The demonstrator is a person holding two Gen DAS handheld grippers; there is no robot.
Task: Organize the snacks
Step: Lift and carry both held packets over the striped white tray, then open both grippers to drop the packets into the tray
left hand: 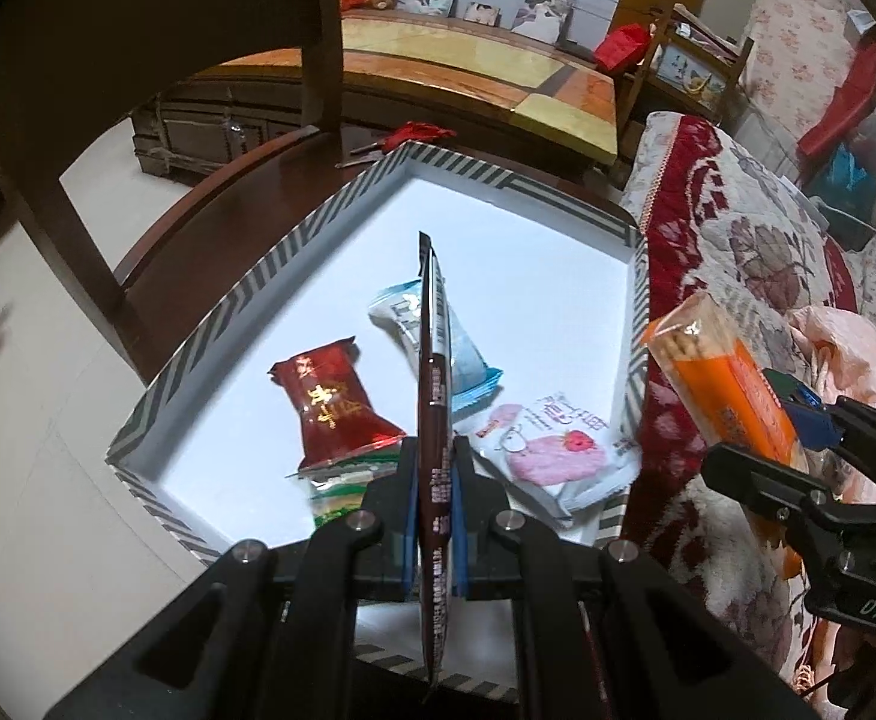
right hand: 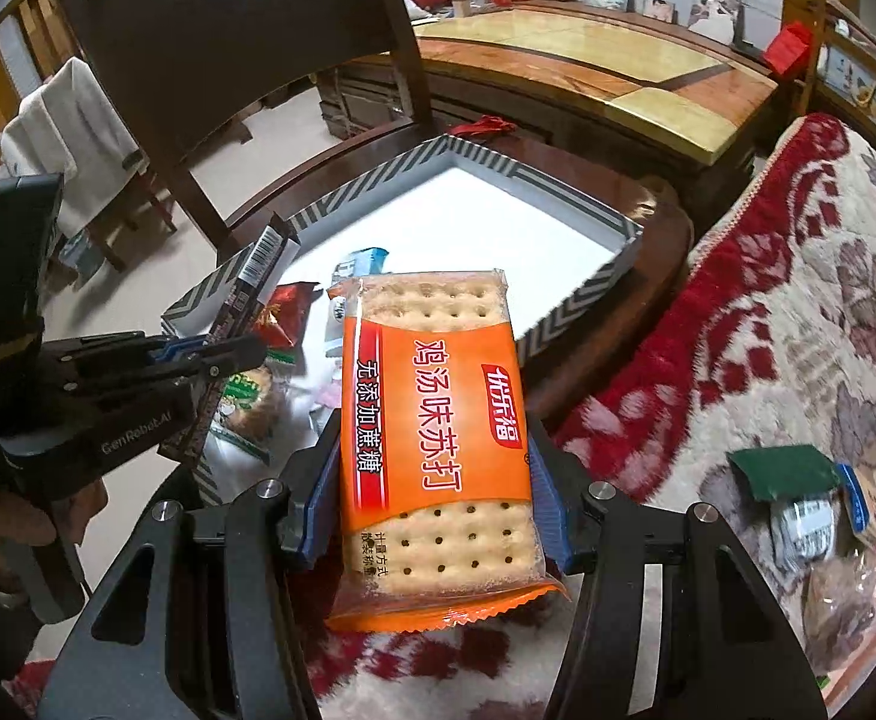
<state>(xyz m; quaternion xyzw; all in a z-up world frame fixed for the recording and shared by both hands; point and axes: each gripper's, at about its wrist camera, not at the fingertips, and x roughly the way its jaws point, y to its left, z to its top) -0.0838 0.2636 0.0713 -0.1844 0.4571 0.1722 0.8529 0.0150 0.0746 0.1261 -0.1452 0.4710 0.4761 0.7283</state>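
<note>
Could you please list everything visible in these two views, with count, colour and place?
Shallow cardboard box with grey-striped rim: one, white inside, on dark wooden stool.
Red foil snack packet: one, in box.
Pale blue snack packet: one, in box.
Pink-and-white snack packet: one, in box.
Green-and-white snack packet: one, in box, under red packet.
Red-and-cream floral quilt: one, right of box.
Loose wrapped snacks: several, on quilt.
Left claw: shut on brown flat snack packet, above box.
Right claw: shut on orange cracker packet.
</note>
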